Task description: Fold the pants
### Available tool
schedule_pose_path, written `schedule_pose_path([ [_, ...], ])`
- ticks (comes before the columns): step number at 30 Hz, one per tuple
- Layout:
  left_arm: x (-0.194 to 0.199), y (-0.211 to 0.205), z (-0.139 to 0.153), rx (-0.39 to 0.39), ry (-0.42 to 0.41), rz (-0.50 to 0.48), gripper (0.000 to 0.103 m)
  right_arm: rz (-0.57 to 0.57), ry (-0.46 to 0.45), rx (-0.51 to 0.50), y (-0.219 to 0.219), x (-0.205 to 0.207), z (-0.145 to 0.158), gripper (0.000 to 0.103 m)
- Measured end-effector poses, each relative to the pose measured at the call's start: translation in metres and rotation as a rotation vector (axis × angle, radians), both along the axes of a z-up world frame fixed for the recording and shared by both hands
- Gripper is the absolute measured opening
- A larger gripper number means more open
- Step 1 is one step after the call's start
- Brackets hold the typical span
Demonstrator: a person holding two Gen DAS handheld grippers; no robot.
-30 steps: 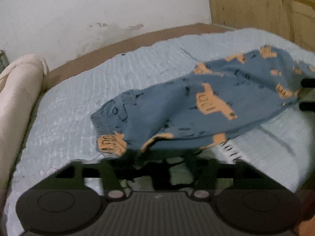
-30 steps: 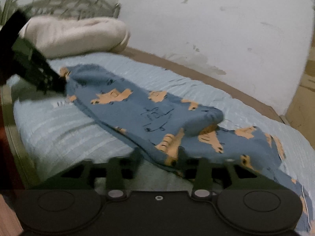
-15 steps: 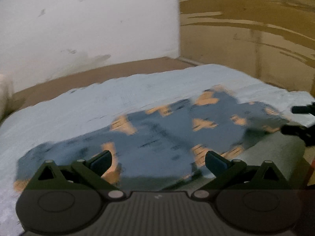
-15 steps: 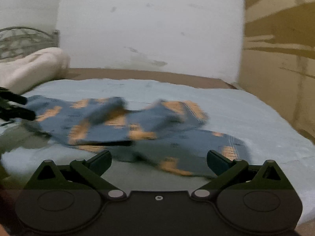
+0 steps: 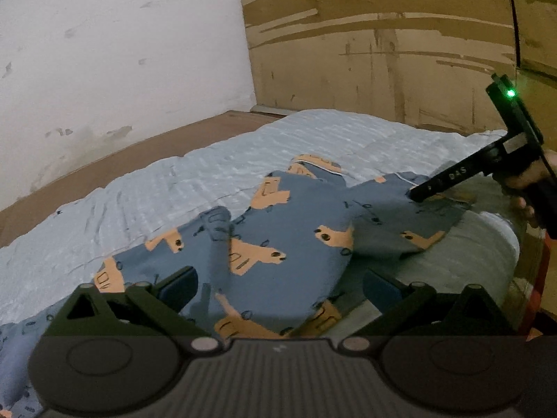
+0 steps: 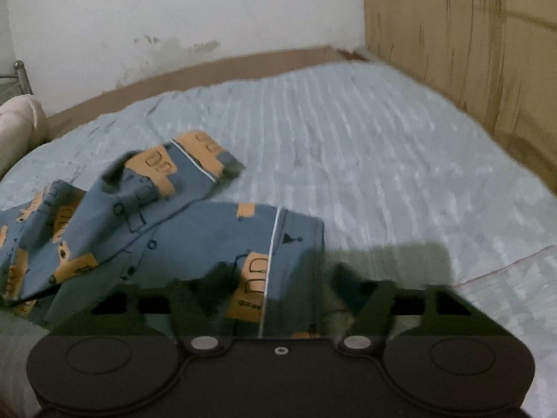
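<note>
The blue pants point(image 5: 296, 240) with orange prints lie rumpled along the light blue bedspread point(image 5: 209, 174). My left gripper point(image 5: 278, 284) stands wide open just above their middle, gripping nothing. In the left wrist view my right gripper point(image 5: 419, 193) reaches onto the leg end from the right, held by a person's hand point(image 5: 522, 181). In the right wrist view the near leg of the pants point(image 6: 195, 230), with its white-piped cuff, lies between the fingers of my right gripper point(image 6: 282, 275). Those jaws are closing, and a gap still shows beside the cloth. The far leg is crumpled behind.
The bedspread point(image 6: 365, 156) stretches bare to the right of the pants. A white wall and brown bed frame point(image 6: 226, 69) run along the far side, with wooden panelling point(image 5: 383, 52) at the foot. A cream pillow point(image 6: 17, 122) and a metal headboard point(image 6: 21, 73) sit at far left.
Both grippers let go of the pants' near edge and opened wide, then swung along the bed toward the leg end. The right gripper's fingers have since drawn closer around the cuff.
</note>
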State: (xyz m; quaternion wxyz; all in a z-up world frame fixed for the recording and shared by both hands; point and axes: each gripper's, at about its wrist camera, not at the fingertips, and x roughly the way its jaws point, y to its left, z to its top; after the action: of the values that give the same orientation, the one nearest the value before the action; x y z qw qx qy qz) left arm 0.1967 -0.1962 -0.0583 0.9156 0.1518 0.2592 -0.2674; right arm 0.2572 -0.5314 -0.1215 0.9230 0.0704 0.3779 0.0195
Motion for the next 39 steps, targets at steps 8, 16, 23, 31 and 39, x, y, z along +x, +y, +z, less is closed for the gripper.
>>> schedule_pose_path([
  [8,-0.001,0.002,0.0,0.005,0.005,-0.001,0.102,0.064,-0.038,-0.136,0.015,0.001,0.011,0.009],
  [16,-0.001,0.006,-0.003,0.013,0.014,-0.012,0.102,0.091,-0.021,-0.281,0.018,0.018,0.009,0.016],
  [23,-0.001,-0.002,-0.008,0.058,0.001,-0.05,0.096,0.042,-0.093,-0.151,0.009,0.013,0.021,0.063],
  [31,0.0,-0.009,-0.015,0.114,0.037,-0.087,0.063,0.097,-0.105,0.142,0.026,0.067,0.022,0.063],
  [39,0.01,-0.009,-0.021,0.123,0.123,-0.063,0.005,-0.071,0.022,0.466,0.019,0.119,-0.017,0.024],
])
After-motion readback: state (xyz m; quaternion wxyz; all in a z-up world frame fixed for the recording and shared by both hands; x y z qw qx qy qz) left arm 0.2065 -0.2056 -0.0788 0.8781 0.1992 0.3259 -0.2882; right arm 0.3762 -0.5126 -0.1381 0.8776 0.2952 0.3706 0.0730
